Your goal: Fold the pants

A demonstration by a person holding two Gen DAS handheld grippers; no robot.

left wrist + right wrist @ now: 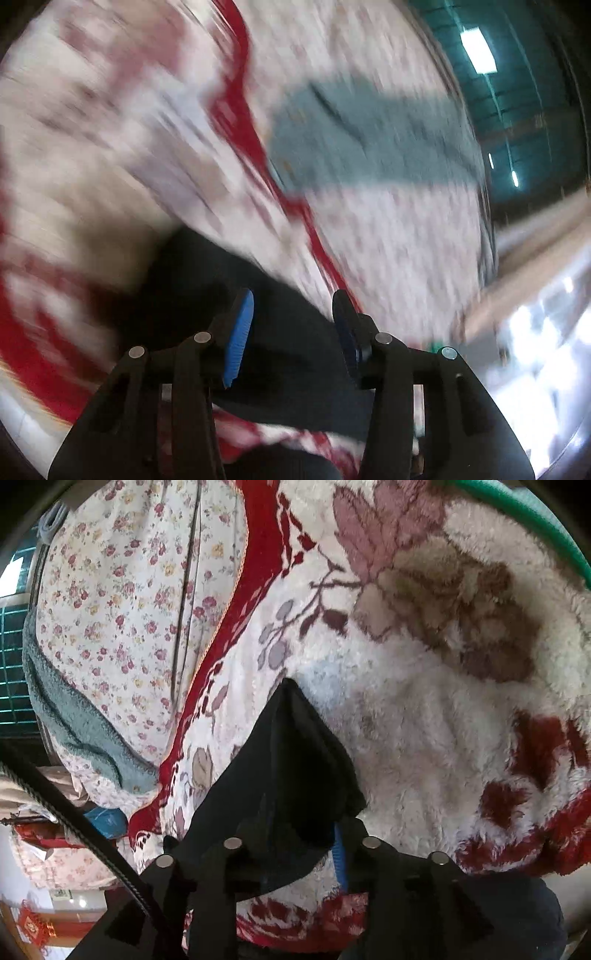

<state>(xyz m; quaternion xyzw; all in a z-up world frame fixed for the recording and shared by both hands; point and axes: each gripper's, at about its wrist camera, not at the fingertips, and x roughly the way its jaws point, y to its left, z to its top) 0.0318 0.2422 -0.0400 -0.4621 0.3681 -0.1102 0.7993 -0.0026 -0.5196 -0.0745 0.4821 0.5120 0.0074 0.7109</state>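
The black pants (284, 760) lie on a fluffy white and red flowered blanket (424, 720). In the right wrist view my right gripper (317, 834) is shut on a bunched corner of the pants, which drapes over and hides the fingertips; only a strip of blue pad (339, 853) shows. In the blurred left wrist view my left gripper (293, 317) is open, its blue pad (240, 332) and dark finger wide apart above the black pants (229, 273), not holding them.
A grey-teal towel (362, 140) lies on a small-flowered sheet (122, 609) beyond the blanket's red border (255, 561). It also shows in the right wrist view (74, 720). A green rim (532, 513) curves at top right. The bed edge and room lie at the left.
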